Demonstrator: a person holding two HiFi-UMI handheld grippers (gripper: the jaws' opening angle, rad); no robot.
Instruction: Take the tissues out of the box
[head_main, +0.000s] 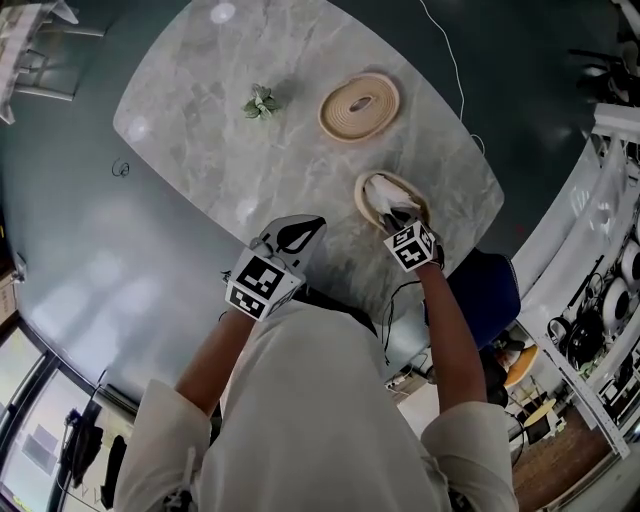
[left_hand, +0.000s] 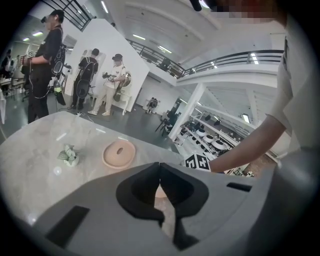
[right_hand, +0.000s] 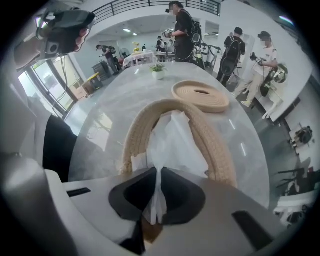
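Right gripper (right_hand: 158, 174) is clenched on 1 tissue (right_hand: 176, 142) rising from the box (right_hand: 218, 150) on the surface (right_hand: 115, 105). Left gripper (left_hand: 160, 169), closed and empty, hovers apart. Nothing pins the box, so a pull may lift it or tear the tissue.

No readable text or signs anywhere

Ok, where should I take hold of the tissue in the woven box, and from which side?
Grip the tissue by its raised, bunched peak, coming down from above: it stands up out of the open woven box, whose rim blocks a sideways approach. The right gripper is shut on that peak.
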